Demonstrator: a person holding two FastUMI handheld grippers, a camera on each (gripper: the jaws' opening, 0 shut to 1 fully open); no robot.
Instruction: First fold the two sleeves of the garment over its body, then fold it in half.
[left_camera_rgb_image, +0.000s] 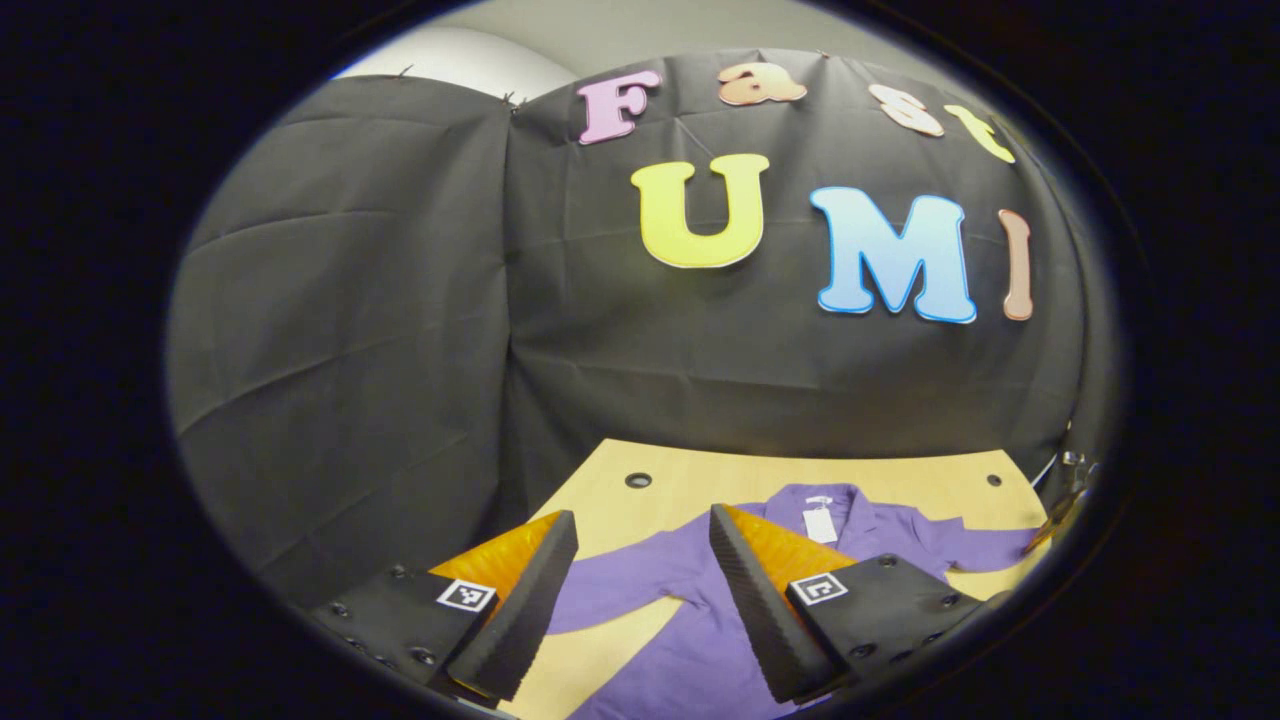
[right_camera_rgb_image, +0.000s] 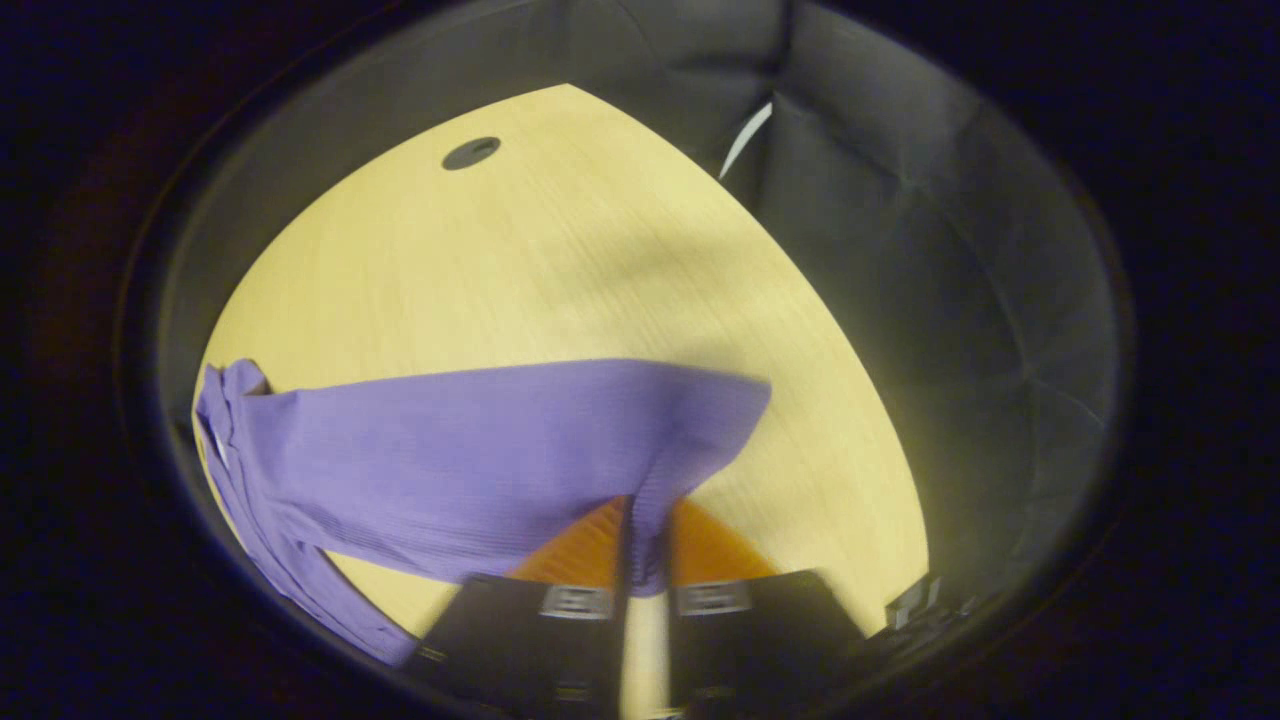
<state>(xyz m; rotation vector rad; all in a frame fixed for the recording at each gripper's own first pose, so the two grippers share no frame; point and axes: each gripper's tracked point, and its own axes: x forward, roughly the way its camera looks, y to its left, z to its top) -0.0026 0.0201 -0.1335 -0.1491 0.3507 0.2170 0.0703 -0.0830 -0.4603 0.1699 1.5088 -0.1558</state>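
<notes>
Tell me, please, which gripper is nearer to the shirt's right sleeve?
Right. The right gripper is shut on the sleeve, pinching its edge over the table. The left gripper is open above the garment, apart from that sleeve.

- The garment (left_camera_rgb_image: 700, 620) lies spread on the desk (left_camera_rgb_image: 900, 490), collar toward the booth wall (left_camera_rgb_image: 420, 330) behind.
- The left hand-held gripper (left_camera_rgb_image: 640, 590) hangs above the garment's sleeve.
- The right hand-held gripper (right_camera_rgb_image: 645, 545) pinches a sleeve (right_camera_rgb_image: 480, 450) over the desk.

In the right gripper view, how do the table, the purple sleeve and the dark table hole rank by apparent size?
1. table
2. purple sleeve, nearly as large, though nearness inflates it
3. table hole
</notes>
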